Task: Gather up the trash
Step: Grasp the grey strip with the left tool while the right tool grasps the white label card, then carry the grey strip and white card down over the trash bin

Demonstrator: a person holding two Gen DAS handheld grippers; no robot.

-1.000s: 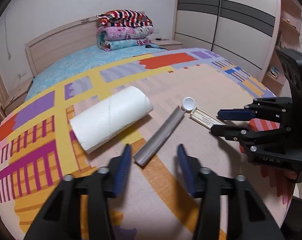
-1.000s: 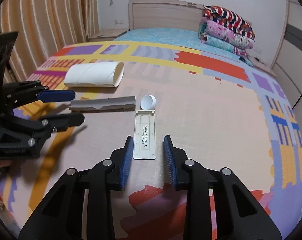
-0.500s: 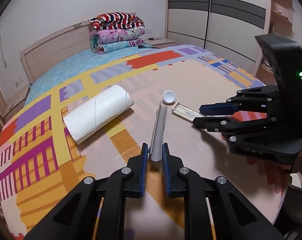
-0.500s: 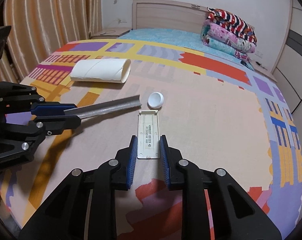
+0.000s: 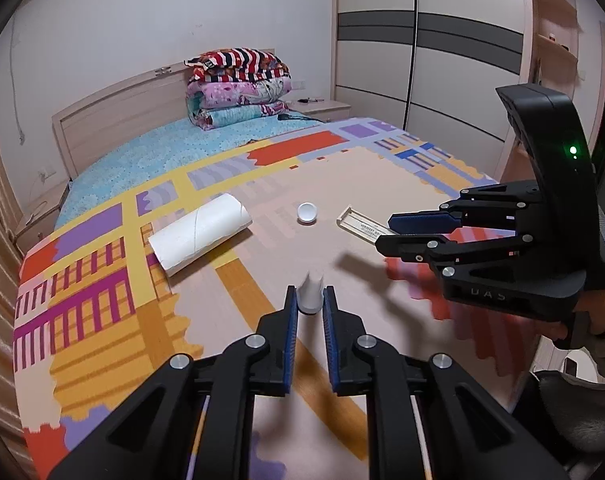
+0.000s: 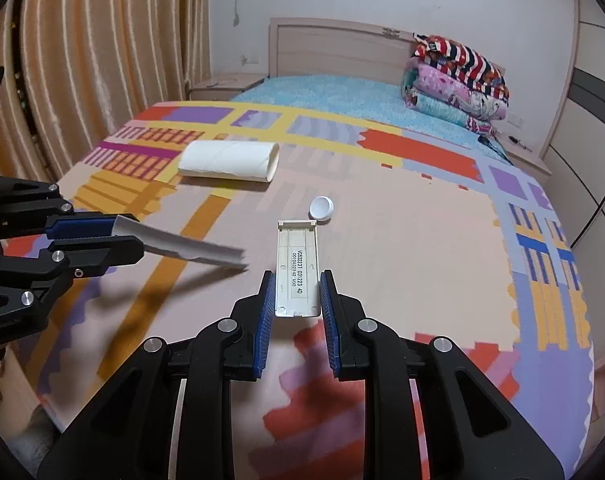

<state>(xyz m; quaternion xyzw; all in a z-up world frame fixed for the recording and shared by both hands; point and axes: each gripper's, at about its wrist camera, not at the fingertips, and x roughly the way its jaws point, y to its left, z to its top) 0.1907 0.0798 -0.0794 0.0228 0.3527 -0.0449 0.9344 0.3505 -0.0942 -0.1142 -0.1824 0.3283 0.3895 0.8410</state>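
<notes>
My left gripper is clamped on one end of the grey strip, which is lifted off the patterned bedspread. My right gripper has its fingers closed against both sides of the white battery cover, which lies flat on the bedspread. Just beyond the cover sits a white cap; farther off, to its left, lies a cardboard tube.

A home bedroom: bed with headboard, folded blankets, wardrobe, curtains.
</notes>
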